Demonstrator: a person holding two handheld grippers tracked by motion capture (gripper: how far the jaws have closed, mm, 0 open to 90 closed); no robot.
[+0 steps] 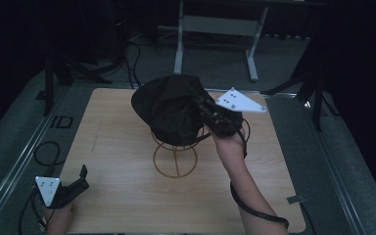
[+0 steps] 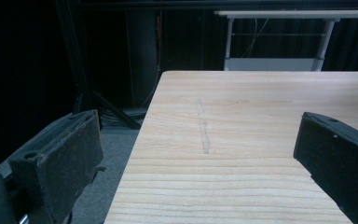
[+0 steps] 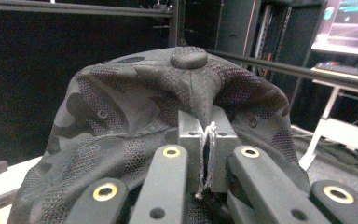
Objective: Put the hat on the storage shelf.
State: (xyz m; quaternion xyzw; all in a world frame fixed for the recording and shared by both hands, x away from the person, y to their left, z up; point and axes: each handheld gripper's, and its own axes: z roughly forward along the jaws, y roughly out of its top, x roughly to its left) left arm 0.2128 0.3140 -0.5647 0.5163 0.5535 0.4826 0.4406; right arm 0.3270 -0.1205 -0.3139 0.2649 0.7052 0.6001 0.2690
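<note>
Cap [image 1: 169, 110], dark and camouflage-patterned, sits over the top of a thin wire stand [image 1: 175, 155] near the middle of the wooden table [image 1: 127, 196], toward its far side. Starting at the left of the high view, the left gripper [image 1: 81, 177] rests at the near left corner of the table, held by a hand at the bottom edge, with its grey three-cornered plate beside it and a cable looping off onto the floor. Its jaws stand wide apart with nothing between them; the left gripper view shows bare wood and a faint pencil-like line in the gap. Moving to the centre, the stand's round base ring lies flat on the wood below the cap. At the right, the right gripper [image 1: 201, 108] reaches in from the cap's right side, the forearm coming up from the bottom edge. In the right gripper view its jaws are clenched on a pinched fold of the cap's mesh fabric [image 3: 206, 135], just below the crown button [image 3: 189, 58]
</note>
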